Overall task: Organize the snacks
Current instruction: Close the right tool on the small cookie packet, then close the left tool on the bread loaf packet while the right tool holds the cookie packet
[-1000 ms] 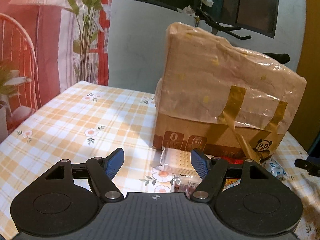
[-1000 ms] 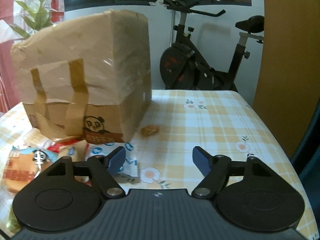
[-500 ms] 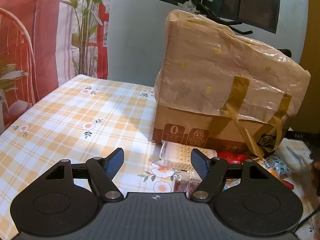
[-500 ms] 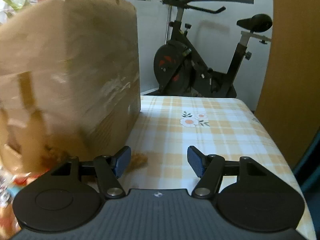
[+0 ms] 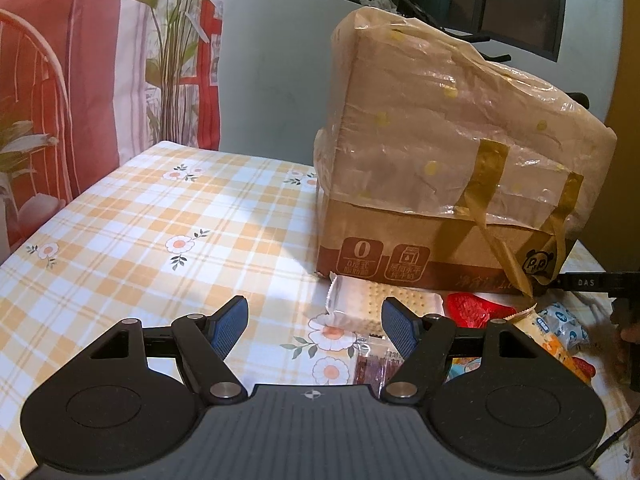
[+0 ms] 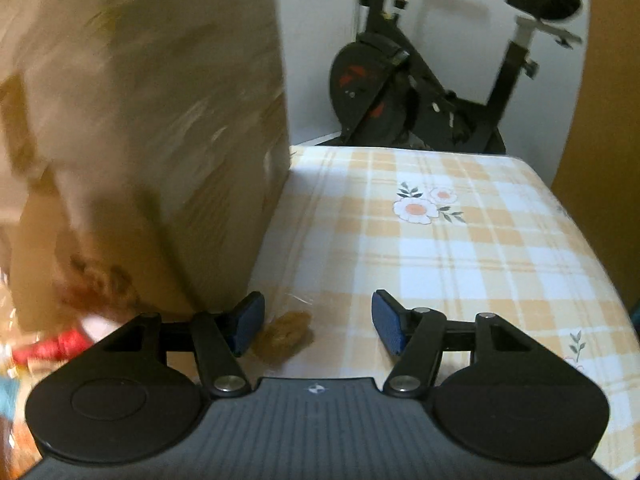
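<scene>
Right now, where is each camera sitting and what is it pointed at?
Left wrist: rides on the left claw, looking down over the checked table at the plastic-wrapped box and snack packets; its open jaws show.
Right wrist: rides on the right claw, facing the exercise bike; closing jaws flank a brown snack.
Shared: box, table.

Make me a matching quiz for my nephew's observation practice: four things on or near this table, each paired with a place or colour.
Things:
1. cracker pack
2. red snack
3. brown snack
4. exercise bike

Descriptions:
A. behind the table, by the wall
B. white, dotted, in front of the box
C. between the right gripper's closing jaws, untouched
D. shiny wrapper, right of the cracker pack

Pairs: 1-B, 2-D, 3-C, 4-A
</scene>
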A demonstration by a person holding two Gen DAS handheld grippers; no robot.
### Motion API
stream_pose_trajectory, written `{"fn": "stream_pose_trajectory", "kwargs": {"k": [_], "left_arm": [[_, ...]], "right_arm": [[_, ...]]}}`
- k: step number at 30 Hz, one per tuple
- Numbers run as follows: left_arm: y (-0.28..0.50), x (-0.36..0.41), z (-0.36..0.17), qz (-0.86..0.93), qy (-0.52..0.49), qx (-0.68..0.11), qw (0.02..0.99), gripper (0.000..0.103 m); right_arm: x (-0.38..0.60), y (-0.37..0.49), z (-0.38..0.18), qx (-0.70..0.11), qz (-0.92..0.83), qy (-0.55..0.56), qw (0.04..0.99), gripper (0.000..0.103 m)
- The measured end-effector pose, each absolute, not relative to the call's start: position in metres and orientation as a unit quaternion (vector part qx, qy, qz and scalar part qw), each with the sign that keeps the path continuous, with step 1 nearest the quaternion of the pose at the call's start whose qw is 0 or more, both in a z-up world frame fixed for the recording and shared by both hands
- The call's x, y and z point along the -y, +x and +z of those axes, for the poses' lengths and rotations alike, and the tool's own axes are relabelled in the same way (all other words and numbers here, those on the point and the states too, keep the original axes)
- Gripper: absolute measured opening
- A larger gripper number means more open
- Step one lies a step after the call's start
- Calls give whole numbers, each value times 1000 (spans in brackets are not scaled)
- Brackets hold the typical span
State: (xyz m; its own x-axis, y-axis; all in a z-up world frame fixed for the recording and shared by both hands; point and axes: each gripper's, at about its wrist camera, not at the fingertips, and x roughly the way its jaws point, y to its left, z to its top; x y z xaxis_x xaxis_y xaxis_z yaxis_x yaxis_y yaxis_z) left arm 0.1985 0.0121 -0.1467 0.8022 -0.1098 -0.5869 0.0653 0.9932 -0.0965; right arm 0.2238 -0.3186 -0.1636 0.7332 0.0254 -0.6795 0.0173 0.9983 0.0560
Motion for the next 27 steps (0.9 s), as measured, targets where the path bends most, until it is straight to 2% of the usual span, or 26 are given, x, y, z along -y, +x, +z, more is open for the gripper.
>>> {"fn": "stream_pose_trajectory", "kwargs": {"k": [5, 9, 13, 19, 27], "left_arm": [[199, -15, -147, -44, -42, -311, 948, 76], [198, -14, -148, -46, -45, -313, 948, 76], [197, -14, -148, -47, -45, -314, 947, 76], [195, -15, -150, -53, -56, -324, 943, 76], [186, -6, -150, -87, -63, -323, 940, 75]], "right_arm": [[308, 214, -164, -369, 22, -5, 929, 50], [305, 208, -161, -371, 40, -19, 927, 26], [304, 209, -161, -373, 42, -20, 927, 20], [305, 195, -152, -361, 20, 2, 932, 20], [294, 128, -136, -321, 18, 35, 946, 20]]}}
